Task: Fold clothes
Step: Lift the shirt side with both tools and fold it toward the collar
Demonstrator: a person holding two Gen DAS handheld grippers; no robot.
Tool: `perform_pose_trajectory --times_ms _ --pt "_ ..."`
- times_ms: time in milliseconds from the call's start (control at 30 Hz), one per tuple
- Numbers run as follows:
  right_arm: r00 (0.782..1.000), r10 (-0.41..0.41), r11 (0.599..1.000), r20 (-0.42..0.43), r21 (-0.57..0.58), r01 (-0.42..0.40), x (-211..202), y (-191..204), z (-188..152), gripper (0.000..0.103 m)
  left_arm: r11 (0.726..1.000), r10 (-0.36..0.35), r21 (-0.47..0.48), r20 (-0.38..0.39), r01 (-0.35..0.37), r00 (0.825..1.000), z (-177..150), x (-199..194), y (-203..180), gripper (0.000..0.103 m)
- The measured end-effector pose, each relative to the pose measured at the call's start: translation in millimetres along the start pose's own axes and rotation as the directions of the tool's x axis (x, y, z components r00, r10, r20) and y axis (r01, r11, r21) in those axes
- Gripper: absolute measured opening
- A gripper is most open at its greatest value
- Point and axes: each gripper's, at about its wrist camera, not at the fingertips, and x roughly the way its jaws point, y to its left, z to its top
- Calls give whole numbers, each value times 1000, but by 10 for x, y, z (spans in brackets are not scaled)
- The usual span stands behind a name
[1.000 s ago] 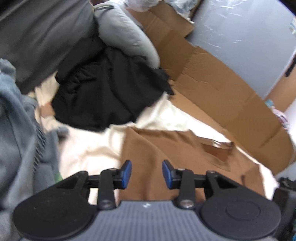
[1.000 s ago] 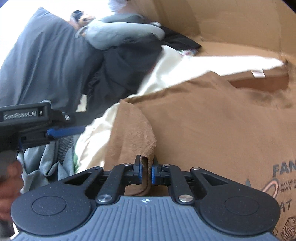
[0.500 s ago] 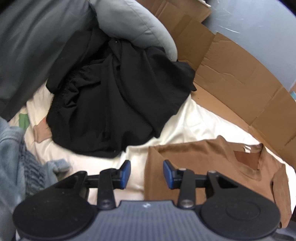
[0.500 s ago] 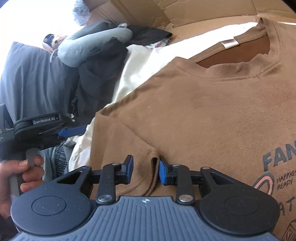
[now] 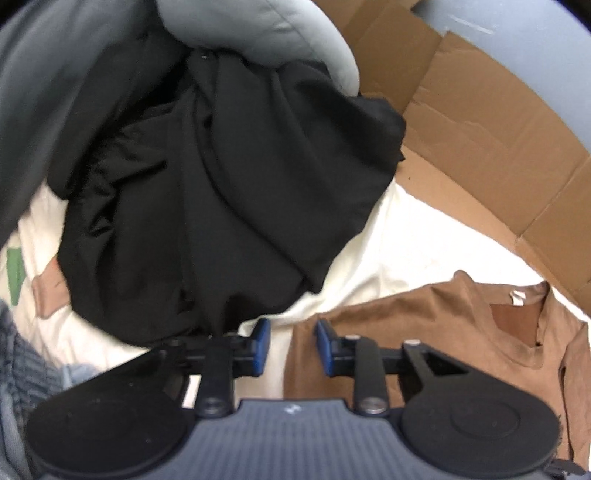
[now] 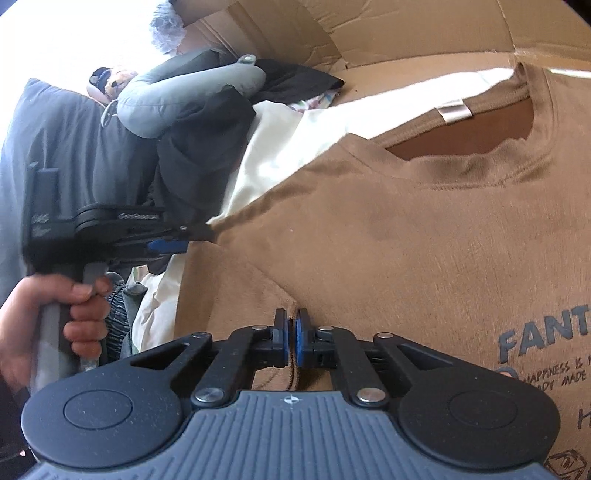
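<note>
Since half a second ago, the right gripper point(image 6: 290, 334) has pressed its blue pads together again on a small ridge of the brown T-shirt point(image 6: 388, 229), at the sleeve seam near the shirt's left edge; then the pads stood apart on both sides of this ridge. The left gripper point(image 5: 291, 345) has come lower and nearer to the same shirt. Its fingers are spread and hold nothing, and one fingertip stands over the shirt's edge while the other stands over the cream sheet point(image 5: 388, 258).

For the task this seems to mean that the sleeve side of the shirt is now held and could be lifted or turned over. The shirt lies spread flat, front side up with its print showing, on the cream sheet, with its collar toward the cardboard point(image 5: 480, 147) at the far edge.

By count there is one brown T-shirt, one heap of black clothing point(image 5: 221, 184) on the far left part of the sheet, and one grey neck pillow point(image 5: 266, 33) on top of this heap. The heap may be more than one garment; its folds are too dark to separate. There are two grippers, and one hand point(image 6: 48, 321) of the person is seen on the left handle.
</note>
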Motion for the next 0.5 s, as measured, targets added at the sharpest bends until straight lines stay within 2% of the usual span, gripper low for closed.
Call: perform_pose_trajectory --times_ms 33,133,233,367,500 --pt "1000 0 1000 3 -7 0 -6 11 13 2 1000 3 -1 -9 -3 1000 26 31 -3 17" --pt "1000 -11 1000 21 -20 11 -50 21 59 1 1000 13 -2 -28 -13 1000 86 106 -10 9" --pt "998 -51 998 36 -25 52 -81 -1 84 0 1000 28 4 -35 -28 999 110 160 -23 9" --pt "997 -80 997 11 -22 80 -14 -71 78 0 999 29 -38 -27 -30 999 118 175 1 9" --pt "995 -102 995 -6 -18 102 24 -130 68 0 996 32 -85 26 -30 999 93 70 36 9"
